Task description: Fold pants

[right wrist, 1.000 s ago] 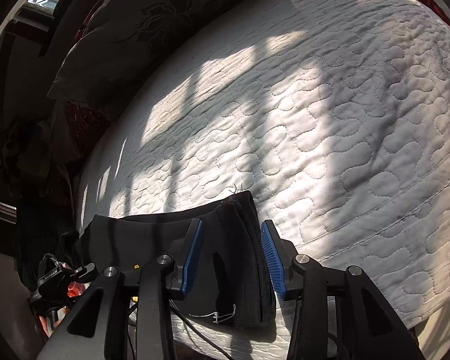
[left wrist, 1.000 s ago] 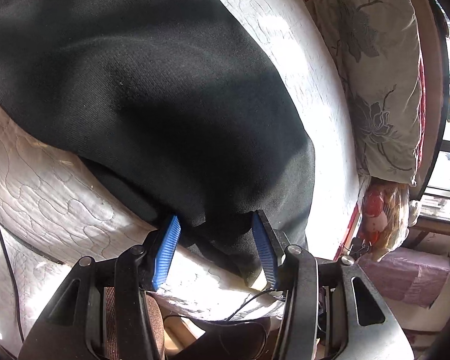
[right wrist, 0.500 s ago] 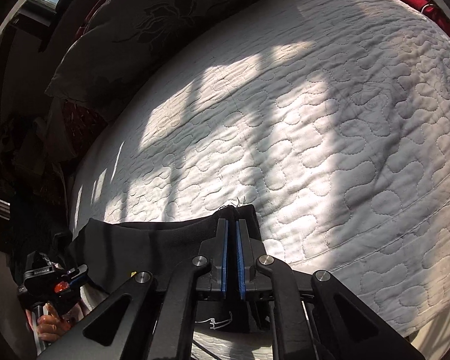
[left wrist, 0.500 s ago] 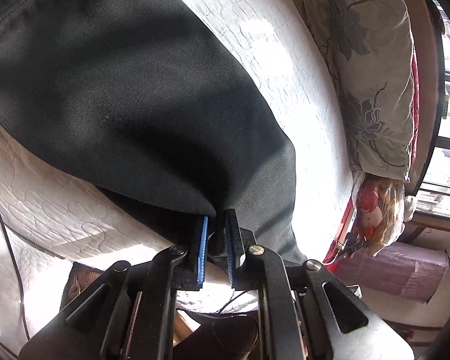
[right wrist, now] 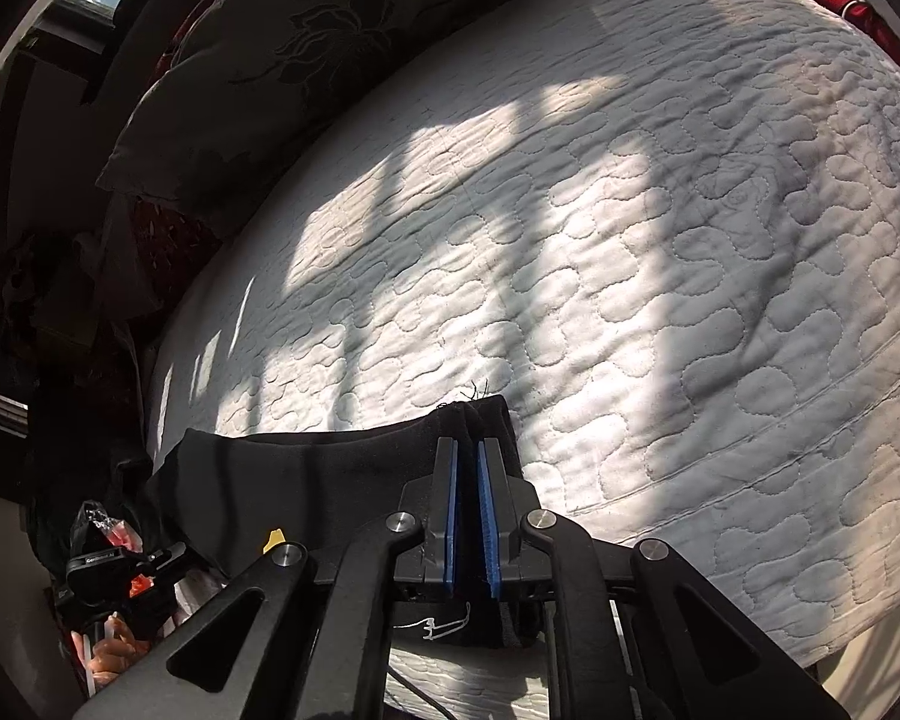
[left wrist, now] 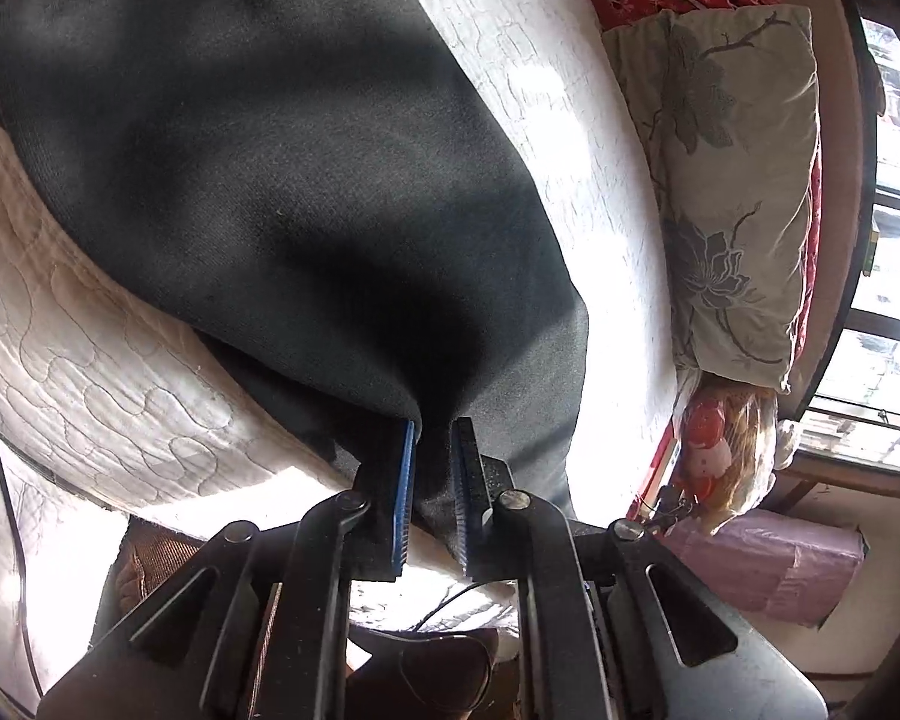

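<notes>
Lying flat on the bed (right wrist: 660, 300), the black pants (left wrist: 282, 192) await their first fold, each near edge pinched by the left gripper (left wrist: 432, 480) and right gripper (right wrist: 469, 504), jaws easing open slightly.

Both wrist views angled down, close over quilted mattress (right wrist: 660, 240)
</notes>
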Demonstrator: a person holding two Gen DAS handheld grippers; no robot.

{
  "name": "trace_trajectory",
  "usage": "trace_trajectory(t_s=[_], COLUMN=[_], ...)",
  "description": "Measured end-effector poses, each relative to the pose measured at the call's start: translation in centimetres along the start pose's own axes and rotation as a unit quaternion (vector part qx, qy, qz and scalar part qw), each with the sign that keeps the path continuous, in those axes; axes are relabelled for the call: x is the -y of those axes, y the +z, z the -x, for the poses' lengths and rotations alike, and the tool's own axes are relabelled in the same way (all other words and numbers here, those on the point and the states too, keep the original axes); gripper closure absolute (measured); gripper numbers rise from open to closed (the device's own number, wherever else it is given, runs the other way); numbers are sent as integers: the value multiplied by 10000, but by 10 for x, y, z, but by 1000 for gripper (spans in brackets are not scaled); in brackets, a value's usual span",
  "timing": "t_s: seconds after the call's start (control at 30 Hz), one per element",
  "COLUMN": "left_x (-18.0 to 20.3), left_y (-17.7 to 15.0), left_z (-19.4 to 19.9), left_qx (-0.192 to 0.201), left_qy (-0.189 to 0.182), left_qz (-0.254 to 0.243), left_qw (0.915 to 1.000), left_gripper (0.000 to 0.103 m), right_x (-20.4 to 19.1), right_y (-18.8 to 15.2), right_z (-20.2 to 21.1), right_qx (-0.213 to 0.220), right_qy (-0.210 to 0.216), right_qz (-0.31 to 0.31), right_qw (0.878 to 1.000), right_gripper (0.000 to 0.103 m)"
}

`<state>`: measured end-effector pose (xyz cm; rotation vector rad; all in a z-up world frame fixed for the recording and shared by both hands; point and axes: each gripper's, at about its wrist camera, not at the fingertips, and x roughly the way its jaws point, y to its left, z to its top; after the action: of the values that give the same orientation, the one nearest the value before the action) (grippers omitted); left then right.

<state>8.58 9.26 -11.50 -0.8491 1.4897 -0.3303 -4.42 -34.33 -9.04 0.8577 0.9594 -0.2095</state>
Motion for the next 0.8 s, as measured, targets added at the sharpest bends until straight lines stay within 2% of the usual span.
trace_trajectory(t_s=[0.07,0.13,0.33,0.4,0.43,0.47,0.53,0.67,0.73,0.8], left_x=[5,5,8,16,19,22,25,21,15,8], left_y=[0,0,1,3,4,4,5,3,0,0], left_z=[0,-1,-15,-18,-19,-21,-22,-17,-11,-8], left_qx=[196,357,294,284,266,191,128,51,31,-34], left_qy=[288,494,837,1109,1173,1134,1123,1107,1108,1079], left_qz=[-89,-138,-260,-361,-414,-455,-469,-523,-498,-423], left_qw=[9994,9980,9957,9928,9919,9923,9925,9925,9926,9933], left_gripper=[60,56,56,67,82,93,96,102,102,102], right_x=[-1,0,-5,-6,-8,-10,-17,-27,-23,-19], right_y=[0,0,0,1,1,1,0,-3,-1,2], right_z=[-1,-3,-5,-8,-9,-10,-13,-19,-17,-10], right_qx=[-6,-49,-115,-143,-148,-143,-149,-217,-195,-108], right_qy=[15,39,159,185,192,182,32,-300,-294,-202], right_qz=[-20,-39,18,8,18,62,243,571,473,369], right_qw=[10000,10000,9998,9997,9997,9997,9996,9977,9983,9991], right_gripper=[89,85,77,74,74,74,74,95,100,100])
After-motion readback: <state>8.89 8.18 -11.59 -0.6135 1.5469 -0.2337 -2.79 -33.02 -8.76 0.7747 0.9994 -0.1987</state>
